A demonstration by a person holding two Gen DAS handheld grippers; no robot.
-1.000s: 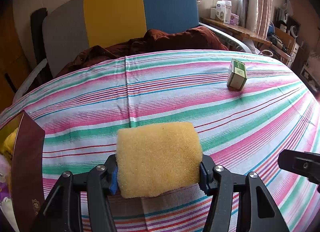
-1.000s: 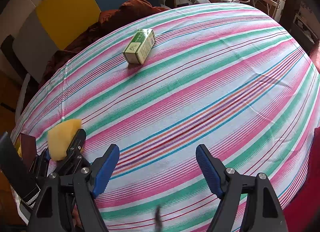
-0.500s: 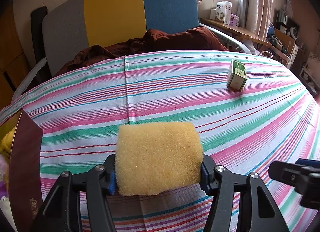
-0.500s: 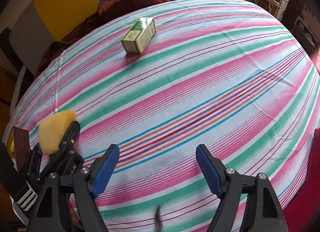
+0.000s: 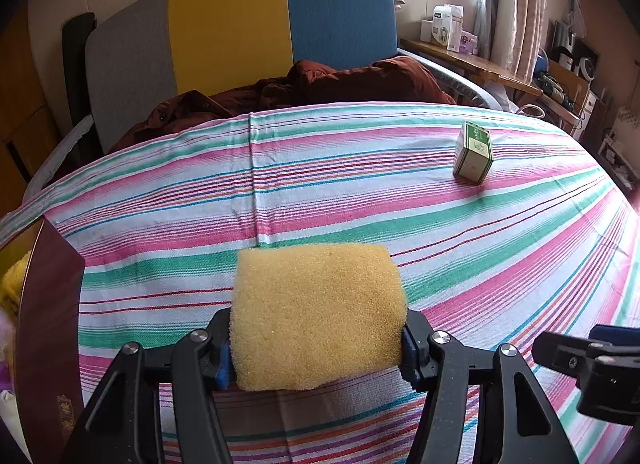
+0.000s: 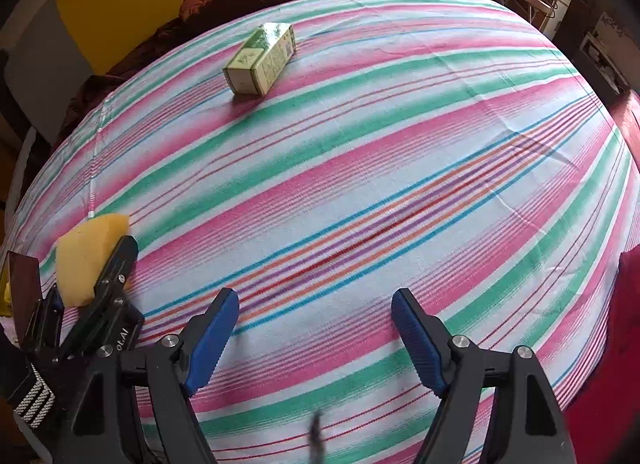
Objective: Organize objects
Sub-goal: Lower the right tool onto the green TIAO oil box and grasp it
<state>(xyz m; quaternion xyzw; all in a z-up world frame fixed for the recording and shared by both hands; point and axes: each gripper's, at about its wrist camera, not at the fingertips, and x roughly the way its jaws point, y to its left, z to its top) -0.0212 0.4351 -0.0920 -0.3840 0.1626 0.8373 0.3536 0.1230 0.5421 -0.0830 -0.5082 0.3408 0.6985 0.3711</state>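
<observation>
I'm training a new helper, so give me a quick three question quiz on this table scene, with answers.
1. True or false: the left gripper holds the yellow sponge.
2. What lies between the right gripper pads? A) the green box B) nothing C) a cup
3. Fill in: the green box rests on the striped ____.

Key: 1 true; 2 B; 3 cloth.

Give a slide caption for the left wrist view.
Left gripper clamps yellow sponge above striped tablecloth; green box beyond.
</observation>
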